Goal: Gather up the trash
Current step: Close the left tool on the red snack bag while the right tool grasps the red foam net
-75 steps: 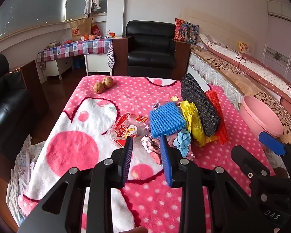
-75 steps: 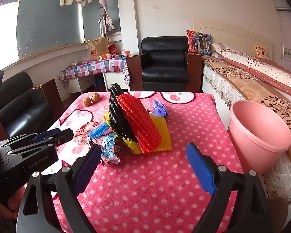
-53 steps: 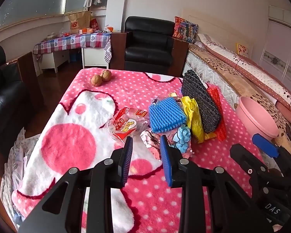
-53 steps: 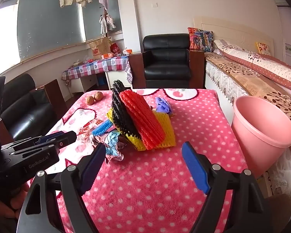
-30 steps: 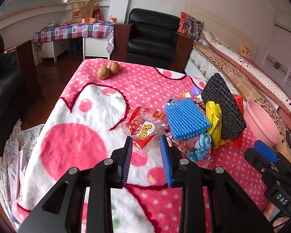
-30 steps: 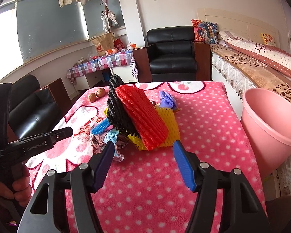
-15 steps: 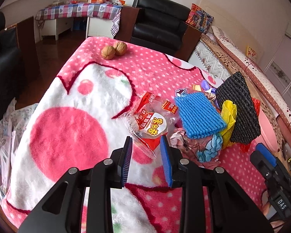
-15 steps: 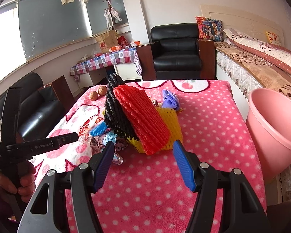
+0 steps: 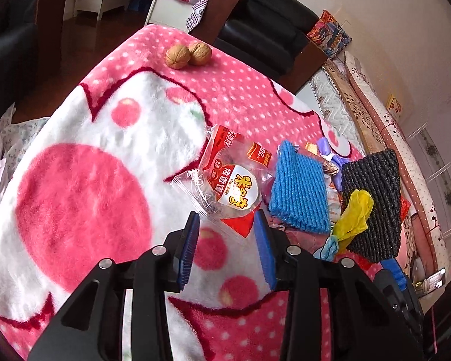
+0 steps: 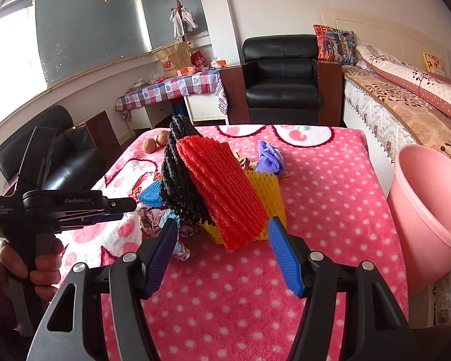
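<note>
None of the trash is in the pink bin yet; left claw opening around the snack wrapper, right claw spread, empty.

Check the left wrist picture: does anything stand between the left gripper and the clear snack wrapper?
Nothing visible does. The left gripper, jaws opening, points straight at the snack wrapper; only bare blanket lies between.

Black left tool with ribbed blue pads, silver screws.
</note>
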The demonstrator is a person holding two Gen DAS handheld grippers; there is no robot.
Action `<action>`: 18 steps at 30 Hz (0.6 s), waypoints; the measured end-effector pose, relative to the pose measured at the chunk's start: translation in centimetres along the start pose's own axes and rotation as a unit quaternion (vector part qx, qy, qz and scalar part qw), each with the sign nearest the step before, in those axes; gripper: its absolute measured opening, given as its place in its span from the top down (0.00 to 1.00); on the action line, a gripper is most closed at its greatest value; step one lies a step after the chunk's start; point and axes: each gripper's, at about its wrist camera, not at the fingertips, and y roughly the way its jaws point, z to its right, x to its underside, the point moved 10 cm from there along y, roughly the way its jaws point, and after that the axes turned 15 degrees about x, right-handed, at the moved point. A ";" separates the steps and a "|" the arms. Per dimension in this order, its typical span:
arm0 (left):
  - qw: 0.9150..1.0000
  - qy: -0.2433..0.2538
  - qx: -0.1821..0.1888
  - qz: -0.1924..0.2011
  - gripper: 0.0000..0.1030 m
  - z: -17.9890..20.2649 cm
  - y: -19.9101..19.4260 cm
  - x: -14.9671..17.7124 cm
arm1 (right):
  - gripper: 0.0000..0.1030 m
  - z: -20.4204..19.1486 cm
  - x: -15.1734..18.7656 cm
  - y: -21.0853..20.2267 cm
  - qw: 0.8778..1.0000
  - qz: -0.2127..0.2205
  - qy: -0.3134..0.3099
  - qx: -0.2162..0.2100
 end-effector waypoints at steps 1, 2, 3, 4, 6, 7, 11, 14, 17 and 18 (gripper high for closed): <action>1.000 0.002 -0.003 -0.001 0.63 -0.1 -0.1 0.0 | 0.39 0.1 -0.1 -0.1 1.000 0.001 0.000 -0.001; 1.000 0.001 0.000 -0.005 0.63 0.0 -0.2 0.0 | 0.39 0.2 -0.3 -0.1 1.000 0.001 0.001 -0.003; 1.000 0.000 0.004 -0.006 0.63 0.1 -0.5 0.0 | 0.39 0.2 -0.4 -0.2 1.000 0.001 0.001 -0.005; 1.000 0.004 0.004 -0.007 0.63 0.2 -0.8 0.0 | 0.39 0.2 -0.6 -0.2 1.000 0.002 -0.001 -0.007; 1.000 0.018 0.003 -0.003 0.63 0.5 -1.7 -0.2 | 0.39 0.0 -0.7 -0.1 1.000 0.001 -0.006 -0.011; 1.000 0.024 0.000 0.000 0.63 0.6 -2.1 -0.3 | 0.39 -0.1 -0.8 0.0 1.000 0.000 -0.008 -0.013; 0.999 0.034 -0.026 0.016 0.63 0.1 -2.5 -1.3 | 0.39 -0.7 -0.7 0.8 1.000 -0.006 -0.018 -0.016; 0.999 0.014 -0.034 0.012 0.63 -0.7 -1.3 -1.8 | 0.39 -0.8 -0.6 1.2 1.000 -0.010 -0.024 -0.014; 0.999 0.011 -0.046 0.002 0.63 -1.0 0.2 -1.9 | 0.39 -0.6 -0.4 1.5 0.999 -0.016 -0.027 -0.014; 0.998 0.013 -0.058 -0.004 0.63 -1.3 0.6 -1.8 | 0.39 -0.5 -0.3 1.6 0.999 -0.019 -0.027 -0.015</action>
